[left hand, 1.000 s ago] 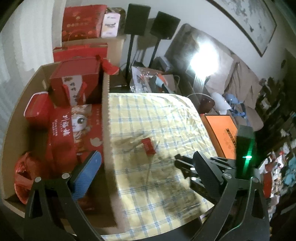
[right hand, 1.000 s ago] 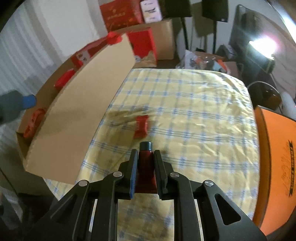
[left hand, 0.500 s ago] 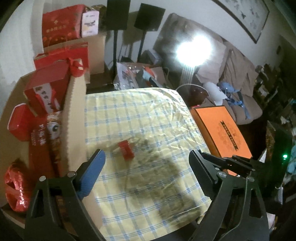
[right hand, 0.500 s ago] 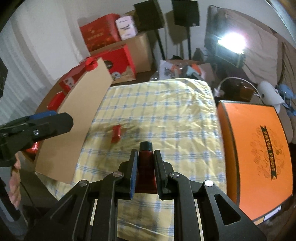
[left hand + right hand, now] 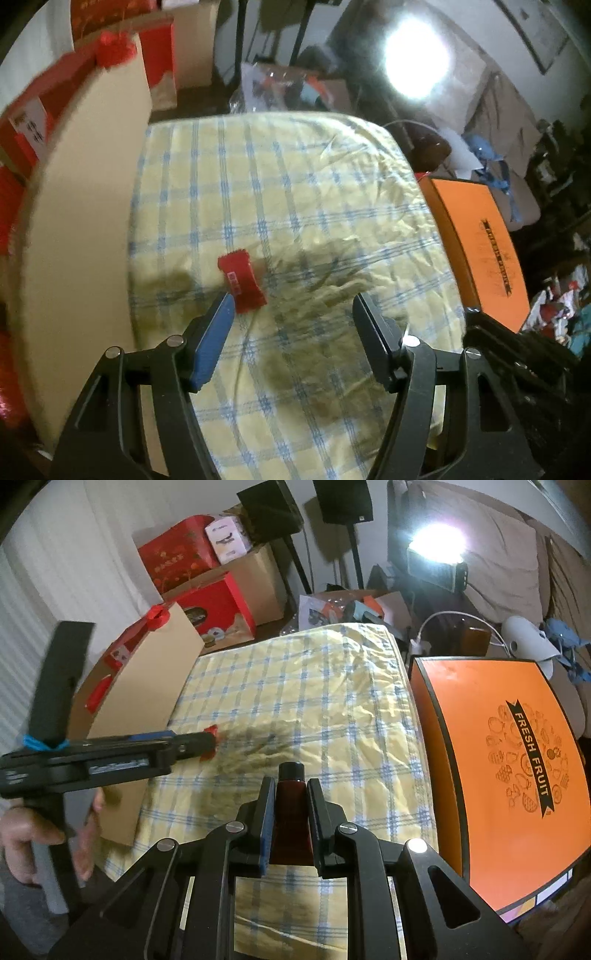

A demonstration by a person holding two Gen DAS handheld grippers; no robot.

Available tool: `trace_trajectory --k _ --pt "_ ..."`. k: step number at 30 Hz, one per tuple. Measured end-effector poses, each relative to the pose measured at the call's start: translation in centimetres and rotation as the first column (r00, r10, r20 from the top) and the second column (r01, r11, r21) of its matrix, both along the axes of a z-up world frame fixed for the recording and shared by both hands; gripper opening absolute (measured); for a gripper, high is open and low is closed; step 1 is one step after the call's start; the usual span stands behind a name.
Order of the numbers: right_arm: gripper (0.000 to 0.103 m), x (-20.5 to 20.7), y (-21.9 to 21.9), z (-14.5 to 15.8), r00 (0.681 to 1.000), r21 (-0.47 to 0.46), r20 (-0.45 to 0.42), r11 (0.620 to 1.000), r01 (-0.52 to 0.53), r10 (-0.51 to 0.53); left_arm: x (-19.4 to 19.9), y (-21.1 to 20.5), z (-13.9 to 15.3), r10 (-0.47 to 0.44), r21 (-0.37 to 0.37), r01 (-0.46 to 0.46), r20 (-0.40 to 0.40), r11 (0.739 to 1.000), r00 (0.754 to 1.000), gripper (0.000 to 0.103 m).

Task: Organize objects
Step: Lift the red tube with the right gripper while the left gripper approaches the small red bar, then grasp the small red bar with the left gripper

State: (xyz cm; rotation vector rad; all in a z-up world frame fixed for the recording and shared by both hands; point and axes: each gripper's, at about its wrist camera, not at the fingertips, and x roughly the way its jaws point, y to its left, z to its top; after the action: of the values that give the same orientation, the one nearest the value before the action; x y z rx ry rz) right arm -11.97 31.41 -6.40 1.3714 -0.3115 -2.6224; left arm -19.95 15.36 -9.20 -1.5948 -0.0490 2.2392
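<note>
Yellow-and-blue checked cloth [image 5: 295, 192] covers the counter beside a cardboard box [image 5: 85, 206]. On it lies a small red packet [image 5: 242, 282], just ahead of the left gripper [image 5: 291, 314], jaws wide apart. The right gripper [image 5: 291, 797] clamps a dark red tube [image 5: 291, 812] above the cloth.

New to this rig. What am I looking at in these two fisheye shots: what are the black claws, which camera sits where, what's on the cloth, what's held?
There is no robot: a person carries a two-finger gripper in each hand, with a fisheye camera on each looking along its fingers. In the left wrist view, the left gripper is open, just short of a small red packet lying on the checked tablecloth. In the right wrist view, the right gripper is shut on a dark red tube with a black cap. A cardboard box of red packages stands left of the cloth, an orange box lies to the right.
</note>
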Motion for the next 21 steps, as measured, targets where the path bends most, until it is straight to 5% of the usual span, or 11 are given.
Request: trace_trajectory --k 21 --pt "0.016 -1.2 -0.5 -1.3 0.999 -0.012 0.019 1.0 -0.028 0.028 -2.7 0.2 -3.3 0.077 -0.07 -0.076 0.009 0.995 0.997 0.022"
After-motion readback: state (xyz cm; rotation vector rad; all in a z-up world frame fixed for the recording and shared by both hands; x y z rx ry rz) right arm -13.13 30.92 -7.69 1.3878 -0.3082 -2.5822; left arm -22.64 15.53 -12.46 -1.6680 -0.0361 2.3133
